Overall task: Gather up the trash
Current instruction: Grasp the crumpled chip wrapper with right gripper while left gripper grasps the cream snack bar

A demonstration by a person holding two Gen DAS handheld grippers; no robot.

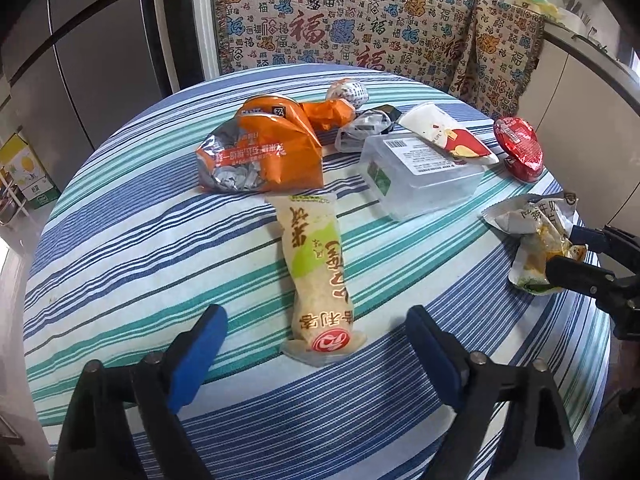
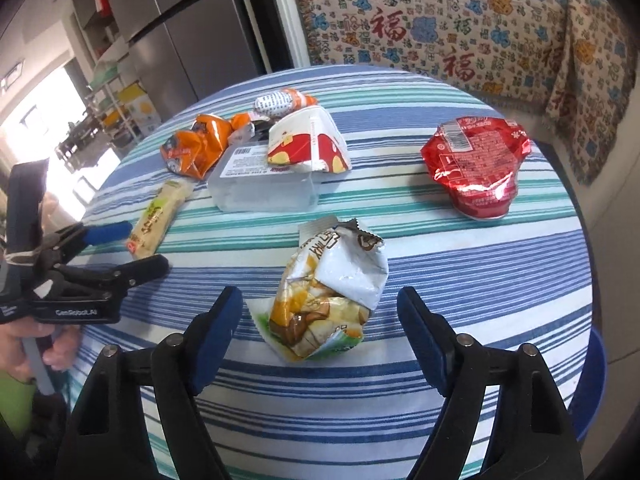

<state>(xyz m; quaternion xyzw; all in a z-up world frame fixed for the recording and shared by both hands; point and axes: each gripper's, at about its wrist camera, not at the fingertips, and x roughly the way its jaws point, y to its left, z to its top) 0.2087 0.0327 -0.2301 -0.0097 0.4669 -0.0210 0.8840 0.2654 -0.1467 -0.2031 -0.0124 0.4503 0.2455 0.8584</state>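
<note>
Trash lies on a round striped table (image 1: 120,240). My left gripper (image 1: 316,332) is open, its fingers either side of the near end of a long cream wrapper (image 1: 316,272), which also shows in the right wrist view (image 2: 158,220). My right gripper (image 2: 320,312) is open around a crumpled white and yellow snack bag (image 2: 328,304), seen from the left wrist view (image 1: 536,236) too. Farther back lie an orange foil bag (image 1: 264,148), a clear plastic box (image 1: 420,176), a white and red carton (image 1: 448,136) and a red cup lid wrapper (image 2: 476,164).
A small crumpled ball wrapper (image 1: 348,92) and a clear film scrap (image 1: 364,128) lie at the back. A patterned cloth-covered sofa (image 1: 360,20) stands behind the table. A grey fridge (image 2: 184,40) stands at the left. The table edge (image 2: 588,280) is near on the right.
</note>
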